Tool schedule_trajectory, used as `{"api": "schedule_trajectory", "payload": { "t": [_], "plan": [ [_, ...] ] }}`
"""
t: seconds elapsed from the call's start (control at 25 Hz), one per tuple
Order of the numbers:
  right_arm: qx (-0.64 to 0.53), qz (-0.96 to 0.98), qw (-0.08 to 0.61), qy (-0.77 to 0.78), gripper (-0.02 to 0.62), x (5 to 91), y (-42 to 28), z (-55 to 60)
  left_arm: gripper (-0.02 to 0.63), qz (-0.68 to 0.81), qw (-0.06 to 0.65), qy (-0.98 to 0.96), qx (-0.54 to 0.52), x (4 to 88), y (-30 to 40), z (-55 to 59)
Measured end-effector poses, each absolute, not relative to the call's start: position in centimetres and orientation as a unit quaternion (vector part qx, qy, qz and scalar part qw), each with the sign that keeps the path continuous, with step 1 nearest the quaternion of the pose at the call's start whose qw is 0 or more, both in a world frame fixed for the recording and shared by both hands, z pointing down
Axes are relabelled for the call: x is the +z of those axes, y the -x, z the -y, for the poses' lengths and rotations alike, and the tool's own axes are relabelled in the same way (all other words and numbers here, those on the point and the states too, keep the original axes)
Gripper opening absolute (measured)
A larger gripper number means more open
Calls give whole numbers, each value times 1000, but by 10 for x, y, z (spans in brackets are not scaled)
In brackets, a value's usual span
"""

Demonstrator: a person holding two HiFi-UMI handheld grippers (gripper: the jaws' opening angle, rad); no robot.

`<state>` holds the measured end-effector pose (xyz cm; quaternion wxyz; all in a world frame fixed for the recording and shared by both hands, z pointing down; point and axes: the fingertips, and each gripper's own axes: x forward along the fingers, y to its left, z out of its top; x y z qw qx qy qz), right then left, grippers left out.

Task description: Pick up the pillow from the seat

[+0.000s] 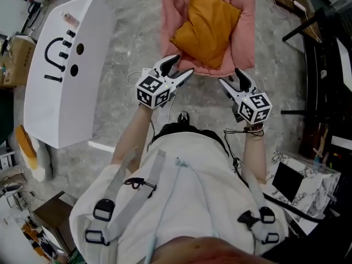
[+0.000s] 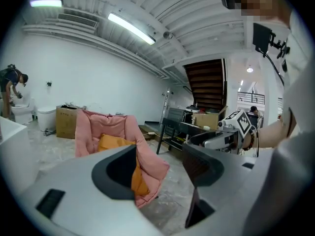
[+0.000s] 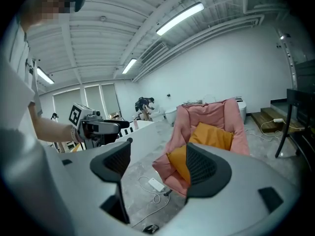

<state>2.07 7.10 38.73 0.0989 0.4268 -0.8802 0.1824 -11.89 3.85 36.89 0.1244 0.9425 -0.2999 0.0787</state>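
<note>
An orange pillow (image 1: 208, 26) lies on a pink padded seat (image 1: 245, 21) on the floor ahead of me. My left gripper (image 1: 182, 66) hovers just short of the seat's near left corner, jaws apart and empty. My right gripper (image 1: 231, 77) hangs at the near right corner, also open with nothing between its jaws. In the left gripper view the pillow (image 2: 110, 142) sits in the seat (image 2: 106, 124) beyond the left jaw. The right gripper view shows the pillow (image 3: 211, 135) partly behind the right jaw. Neither gripper touches pillow or seat.
A white counter (image 1: 66, 65) with a black face drawn on it stands to the left. Black furniture frames (image 1: 324, 65) and a marble-patterned box (image 1: 305, 180) are on the right. A white charger with its cable (image 3: 156, 185) lies on the floor by the seat.
</note>
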Motion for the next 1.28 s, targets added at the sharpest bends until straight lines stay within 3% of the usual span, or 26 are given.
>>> {"api": "schedule_trajectory", "payload": {
  "t": [0.36,0.6,1.0,1.28],
  "plan": [
    [195,864,116,-449,371,399,-21,-30,349,280,158,-943,88,389,127,6],
    [210,873,112,-426,411,403,-22,-10,435,279,164,-943,82,378,116,20],
    [226,872,141,-410,416,420,-38,50,530,257,180,-941,128,395,96,65],
    [241,872,151,-399,416,434,-63,101,545,269,194,-932,145,412,74,113]
  ]
}}
